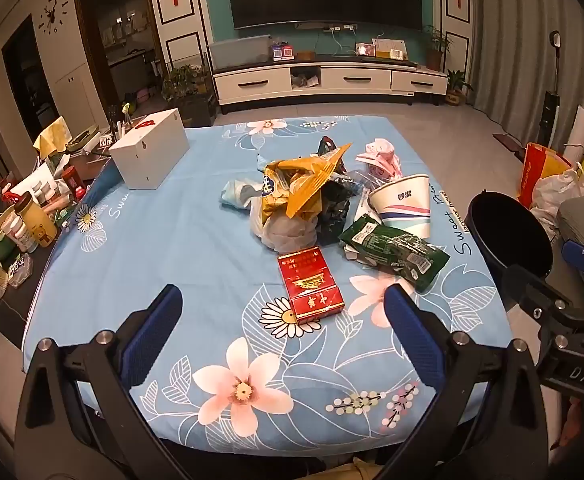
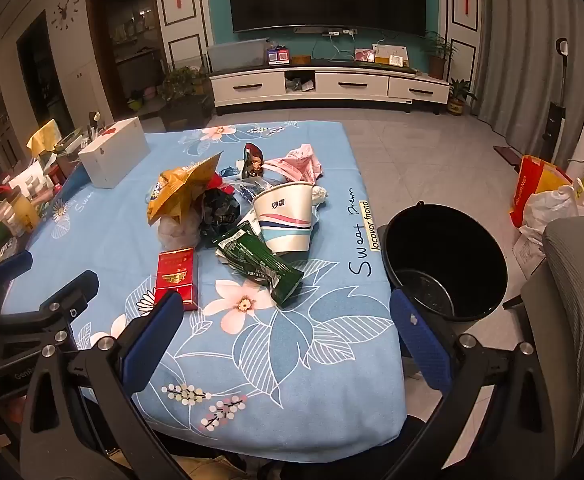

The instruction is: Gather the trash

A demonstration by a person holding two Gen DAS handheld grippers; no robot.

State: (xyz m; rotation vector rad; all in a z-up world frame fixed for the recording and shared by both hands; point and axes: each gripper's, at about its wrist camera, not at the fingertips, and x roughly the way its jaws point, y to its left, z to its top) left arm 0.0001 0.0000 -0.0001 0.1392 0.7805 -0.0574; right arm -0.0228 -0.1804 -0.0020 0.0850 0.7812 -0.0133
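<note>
Both claws hang at the near edge of the table (image 1: 140,248), angled down toward it: the left gripper (image 1: 282,320) is spread wide with nothing between its blue pads, and the right gripper (image 2: 286,324) is likewise released and empty, so by my reading the collecting has not begun and this is the approach before the first pick. Nearest to the near edge lies the red carton (image 1: 310,284), flat on the floral cloth and right ahead of the left claw; just beside it toward the right edge sits the green wrapper (image 2: 260,262), crumpled and lying flat. Behind those, around the middle of the table, the rest of the trash is heaped together: a paper cup (image 2: 286,216) tipped on its side, a yellow snack bag (image 1: 304,184) over a pale plastic bag (image 1: 288,228), dark foil, and a pink wrapper (image 2: 298,164) toward the far edge. A white box (image 1: 150,154) stands near the far left corner, well apart from the heap. The black bucket (image 2: 446,256) stands on the floor just off the right edge, empty as far as shows. The next move likely calls for lowering one claw over the carton or the wrapper, closing across its narrow sides, then carrying it past the right edge to drop it in the bucket
</note>
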